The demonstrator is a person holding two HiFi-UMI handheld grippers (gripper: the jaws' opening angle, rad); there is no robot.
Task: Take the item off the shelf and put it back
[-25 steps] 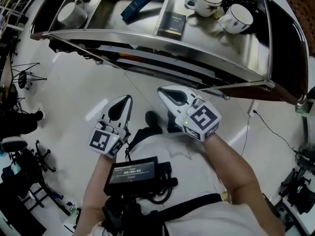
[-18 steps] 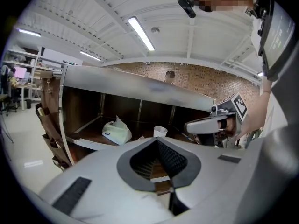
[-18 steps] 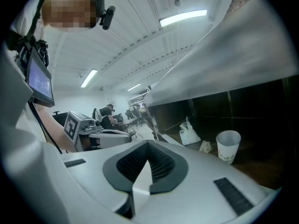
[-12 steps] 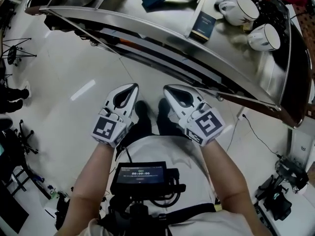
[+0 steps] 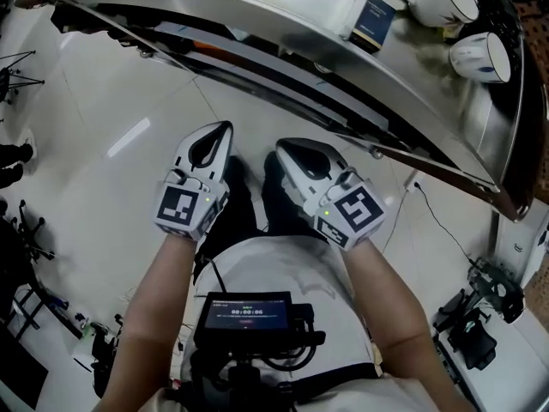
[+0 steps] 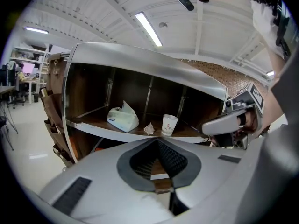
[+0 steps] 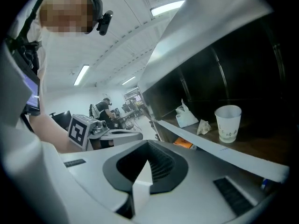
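Facing the shelf [image 6: 140, 64], left gripper [image 5: 225, 127] and right gripper [image 5: 281, 147] pressed together
We see paper cup [image 6: 169, 124], tissue pack [image 6: 122, 119] inside

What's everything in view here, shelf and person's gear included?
Shelf unit: one, steel and dark wood, before the person.
Mugs: two, white, shelf top, right end.
Box: one, dark blue, shelf top, left of the mugs.
Paper cup: one, white, inner shelf.
Tissue pack: one, white, inner shelf, left of the cup.
Crumpled paper: one, white, between pack and cup.
Monitor: one, black, on the person's chest.
Left gripper: one, white, shut, empty.
Right gripper: one, white, shut, empty.
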